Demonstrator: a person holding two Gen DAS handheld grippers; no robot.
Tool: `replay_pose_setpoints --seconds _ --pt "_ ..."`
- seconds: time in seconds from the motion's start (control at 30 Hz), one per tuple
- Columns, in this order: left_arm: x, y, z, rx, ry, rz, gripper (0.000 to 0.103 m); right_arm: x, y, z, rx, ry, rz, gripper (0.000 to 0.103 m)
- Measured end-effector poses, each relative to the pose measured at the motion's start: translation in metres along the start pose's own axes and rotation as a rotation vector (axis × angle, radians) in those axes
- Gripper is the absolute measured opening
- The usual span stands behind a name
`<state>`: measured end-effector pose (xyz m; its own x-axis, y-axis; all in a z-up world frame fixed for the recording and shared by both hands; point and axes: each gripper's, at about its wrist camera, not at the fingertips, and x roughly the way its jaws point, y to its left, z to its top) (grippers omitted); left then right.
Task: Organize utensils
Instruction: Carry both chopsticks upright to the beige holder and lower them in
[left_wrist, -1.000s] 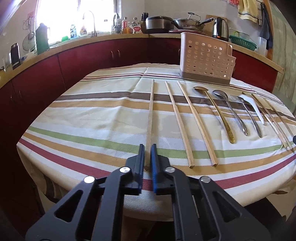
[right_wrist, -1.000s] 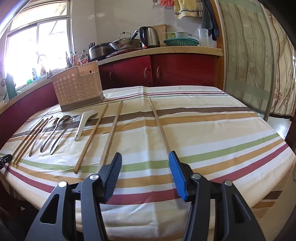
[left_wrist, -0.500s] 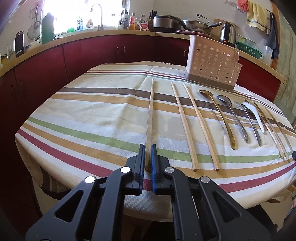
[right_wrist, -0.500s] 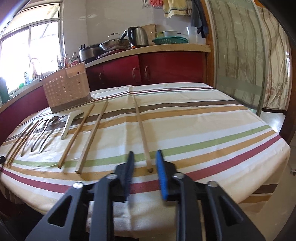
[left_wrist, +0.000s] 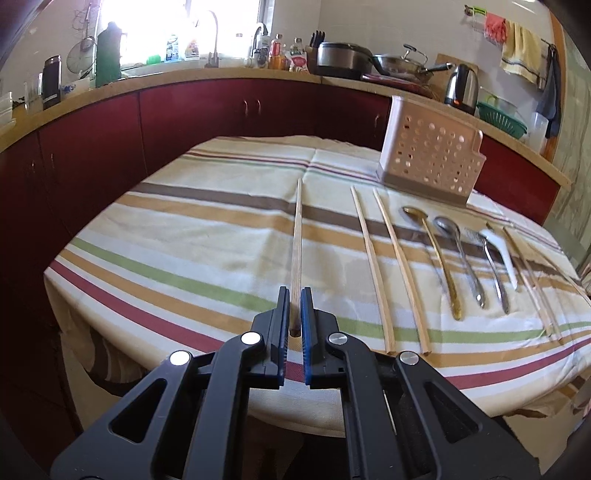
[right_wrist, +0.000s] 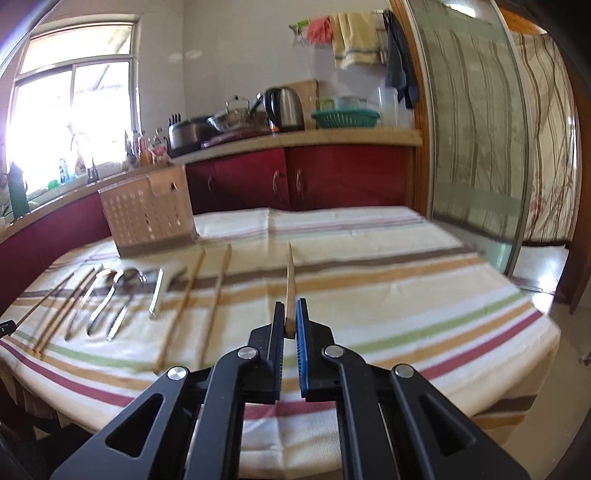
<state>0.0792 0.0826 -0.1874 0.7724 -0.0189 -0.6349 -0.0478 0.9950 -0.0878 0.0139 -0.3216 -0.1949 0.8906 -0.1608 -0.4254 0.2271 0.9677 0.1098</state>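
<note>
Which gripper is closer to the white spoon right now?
Right. The right gripper, shut on a chopstick, has only two chopsticks between it and the white spoon. The left gripper, also holding one, is past three metal utensils plus two chopsticks.

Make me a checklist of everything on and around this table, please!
Surface: striped tablecloth, lying flat.
Job's things: perforated basket upright at the far side; gold spoon, silver spoon and spare chopsticks laid in a row.
Clutter: nothing seen.
Grippers: left gripper shut on a long chopstick; right gripper shut on a long chopstick.
Cables: nothing seen.
Surroundings: red cabinets, kettle on the counter, bright window.
</note>
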Motion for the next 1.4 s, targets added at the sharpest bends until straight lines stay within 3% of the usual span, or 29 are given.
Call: replay_pose_setpoints --seconds 0.7,1.03,1.4 --pt "-0.064 -0.013 0.067 0.055 -0.142 -0.058 0.007 -0.039 0.029 0.065 -0.043 -0.155 0.058 0.007" --pt "-0.063 -0.025 0.112 0.111 -0.179 -0.088 0.007 -0.014 0.046 0.104 -0.078 -0.178 0.094 0.007" --pt "-0.037 -0.034 0.168 0.137 -0.219 -0.115 0.007 0.024 0.059 0.145 -0.108 -0.197 0.099 0.007"
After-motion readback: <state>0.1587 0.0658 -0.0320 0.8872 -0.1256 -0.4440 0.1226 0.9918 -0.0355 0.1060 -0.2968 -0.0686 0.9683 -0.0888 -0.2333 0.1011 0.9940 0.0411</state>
